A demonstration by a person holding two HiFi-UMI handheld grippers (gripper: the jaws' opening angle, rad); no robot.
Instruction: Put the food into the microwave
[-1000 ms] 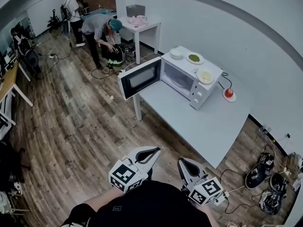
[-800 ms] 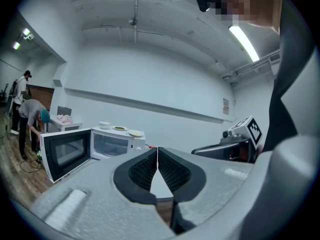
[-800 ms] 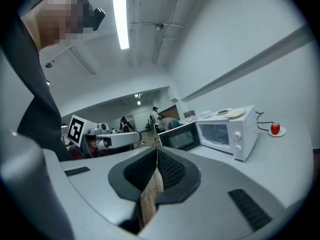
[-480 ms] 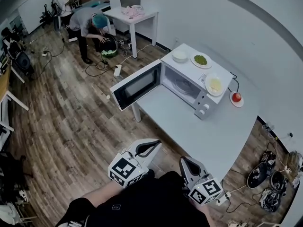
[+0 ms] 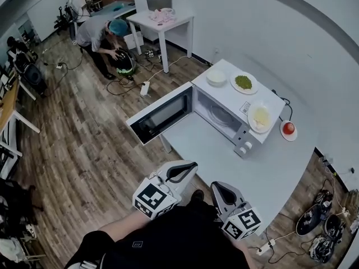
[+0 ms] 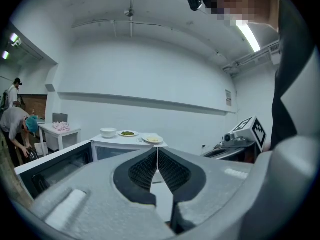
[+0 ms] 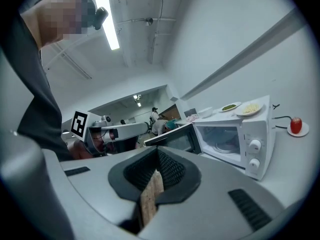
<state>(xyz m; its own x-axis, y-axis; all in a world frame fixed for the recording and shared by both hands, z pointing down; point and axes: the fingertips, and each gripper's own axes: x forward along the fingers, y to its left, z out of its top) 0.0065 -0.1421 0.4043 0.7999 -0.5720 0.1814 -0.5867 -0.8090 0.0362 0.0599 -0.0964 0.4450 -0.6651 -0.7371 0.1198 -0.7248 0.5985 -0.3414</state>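
A white microwave [image 5: 233, 116] stands on the pale grey table [image 5: 263, 172] with its door [image 5: 160, 115] swung wide open to the left and nothing inside but the turntable. On its top sit a white bowl [image 5: 216, 77], a plate of green food [image 5: 243, 83] and a plate of yellow food [image 5: 259, 116]. A red fruit on a small plate [image 5: 288, 129] lies on the table to the microwave's right. My left gripper [image 5: 185, 168] and right gripper [image 5: 216, 189] hang side by side short of the table's near edge, both shut and empty. The left gripper view shows the same plates [image 6: 127, 133] beyond the closed jaws.
Two people stand and bend by a white side table [image 5: 162, 21] at the far left, with cables and a green bag on the wooden floor. Shoes and a power strip [image 5: 317, 223] lie on the floor right of the table. The open door overhangs the table's left edge.
The table and microwave have come nearer and lower in the head view. Both grippers moved along with the person, still shut and side by side.
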